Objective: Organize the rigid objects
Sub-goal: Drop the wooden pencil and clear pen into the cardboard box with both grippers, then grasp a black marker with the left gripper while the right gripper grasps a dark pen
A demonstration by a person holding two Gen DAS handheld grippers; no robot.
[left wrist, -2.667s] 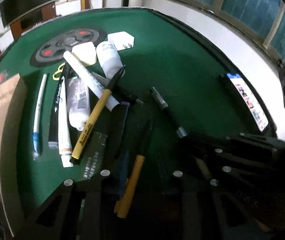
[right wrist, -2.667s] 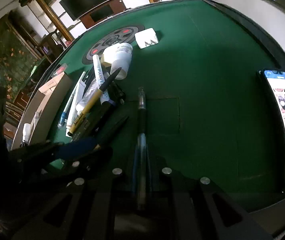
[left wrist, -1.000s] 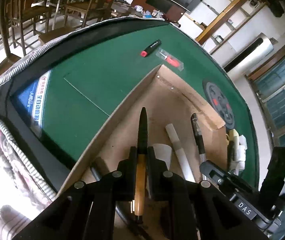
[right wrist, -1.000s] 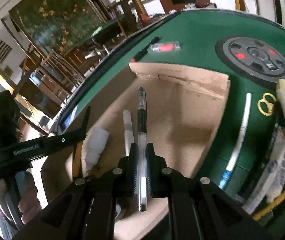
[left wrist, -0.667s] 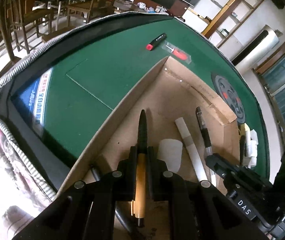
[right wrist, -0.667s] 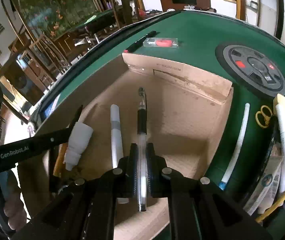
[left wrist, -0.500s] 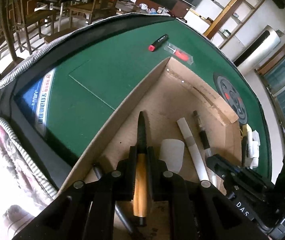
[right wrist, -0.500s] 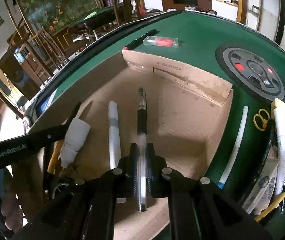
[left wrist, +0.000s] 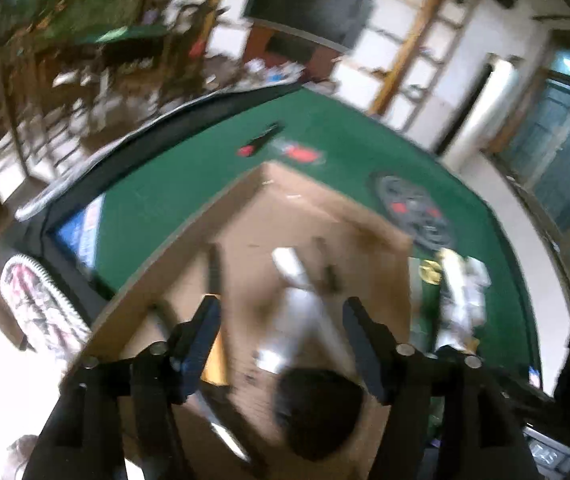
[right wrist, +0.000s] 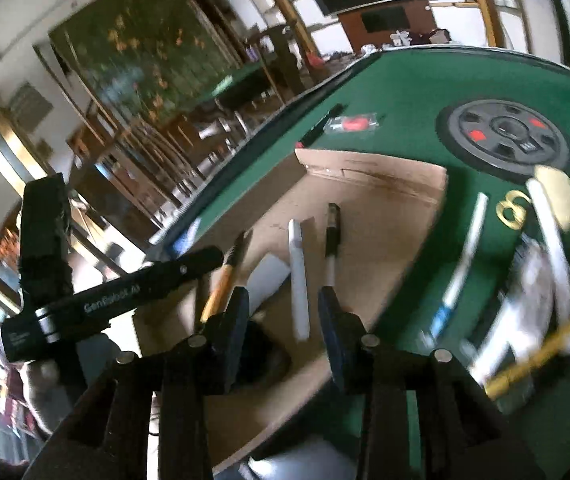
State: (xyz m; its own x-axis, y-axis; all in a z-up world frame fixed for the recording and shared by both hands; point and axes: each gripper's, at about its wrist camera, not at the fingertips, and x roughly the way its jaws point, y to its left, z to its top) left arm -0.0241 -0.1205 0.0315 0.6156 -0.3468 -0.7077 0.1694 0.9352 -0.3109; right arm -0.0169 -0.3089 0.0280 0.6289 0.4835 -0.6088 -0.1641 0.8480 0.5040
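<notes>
An open cardboard box (right wrist: 369, 178) sits on the green table (right wrist: 405, 92). Inside lie a yellow-and-black pen (right wrist: 227, 270), a clear black-grip pen (right wrist: 331, 240), a white marker (right wrist: 297, 276) and a small white bottle (right wrist: 267, 276). The box also shows blurred in the left wrist view (left wrist: 245, 200), with the yellow pen (left wrist: 214, 280) by the left finger. My left gripper (left wrist: 279, 316) is open and empty above the box. My right gripper (right wrist: 283, 304) is open and empty above the box. The left gripper's body (right wrist: 113, 292) crosses the right wrist view.
To the right of the box lie several loose items: a white-and-blue pen (right wrist: 465, 256), gold scissors (right wrist: 511, 208), white tubes and a yellow pen (right wrist: 533, 356). A round black panel (right wrist: 505, 136) is set in the table. A red packet (right wrist: 351, 123) lies beyond the box.
Both grippers have opened and let go of their pens, which now lie in the box. Both grippers have lifted and tilted; the views are blurred by motion.
</notes>
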